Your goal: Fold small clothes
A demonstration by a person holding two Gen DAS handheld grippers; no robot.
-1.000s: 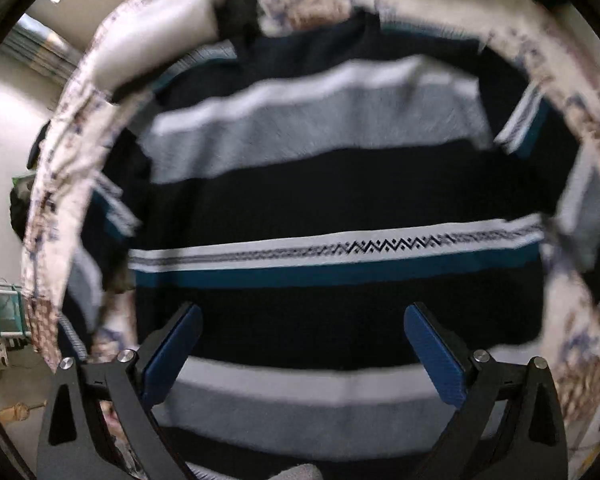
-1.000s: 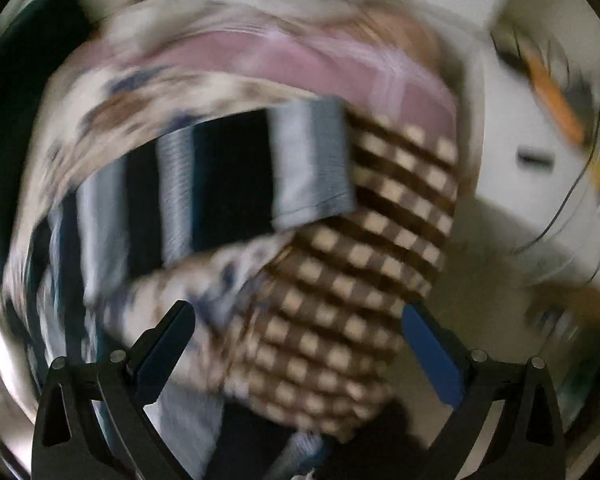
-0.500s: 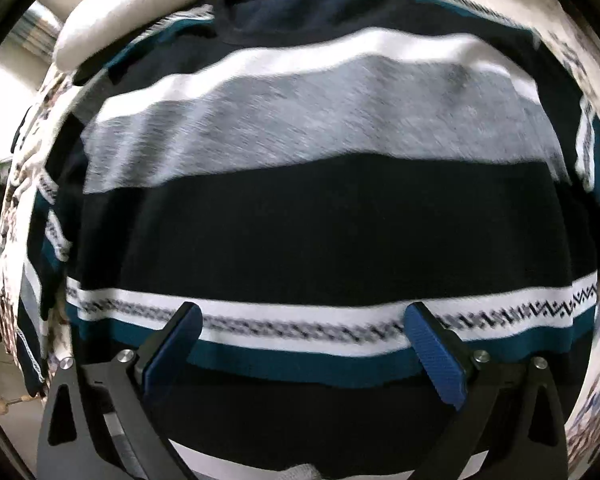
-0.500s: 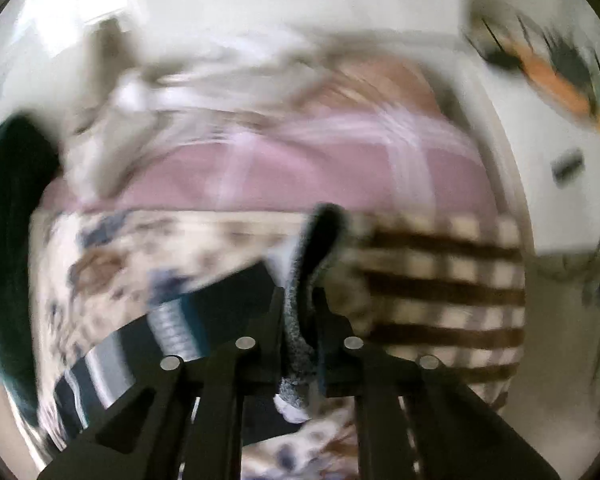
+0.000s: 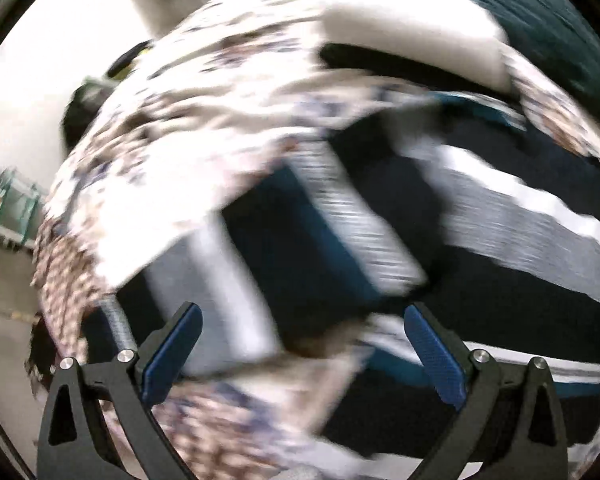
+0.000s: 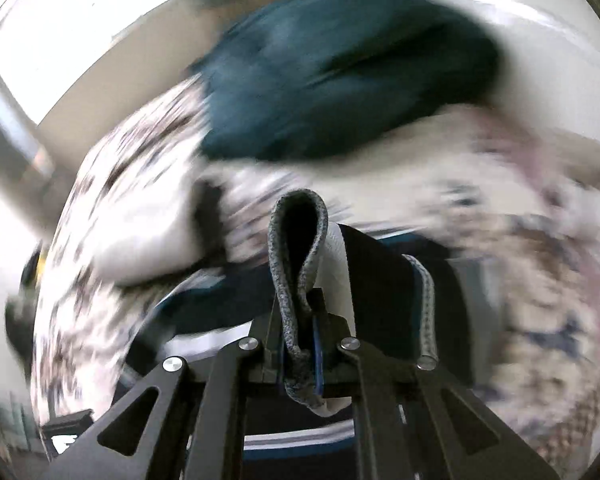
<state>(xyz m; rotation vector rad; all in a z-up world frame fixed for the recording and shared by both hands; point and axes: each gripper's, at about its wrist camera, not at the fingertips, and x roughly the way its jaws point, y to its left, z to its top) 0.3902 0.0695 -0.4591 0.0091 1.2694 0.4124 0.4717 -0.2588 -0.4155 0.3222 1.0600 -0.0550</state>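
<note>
Both views are smearing badly, so we are reading most of the scene through motion blur. In the left wrist view the floral bedcover [image 5: 188,128] is showing only as streaked white and brown, and the pale pillow-like shape [image 5: 412,40] above it is losing its edges; we cannot tell exactly what it is. The striped sweater [image 5: 500,216] is lying on that cover, with its sleeve [image 5: 308,240] stretching diagonally toward the camera, the far end of it running out of sight under the blur. The left gripper [image 5: 300,356] is hovering over the sleeve with its blue pads wide apart and nothing between them.

In the right wrist view the right gripper [image 6: 300,344] is clamping its fingers together on a grey knit edge of the sweater [image 6: 296,248], which is looping up out of the jaws; the pads themselves are mostly hiding behind the cloth. Beyond it a dark teal garment [image 6: 340,72] is lying on the cover [image 6: 112,184], its outline unclear.

Compared with half a second ago, the left view is no longer filling with the sweater's flat striped body; it is now swinging over to the sleeve and the cover. The right gripper is keeping its hold on the same edge, while the checked and pink cloths are dropping out of view and the teal garment is coming in.
</note>
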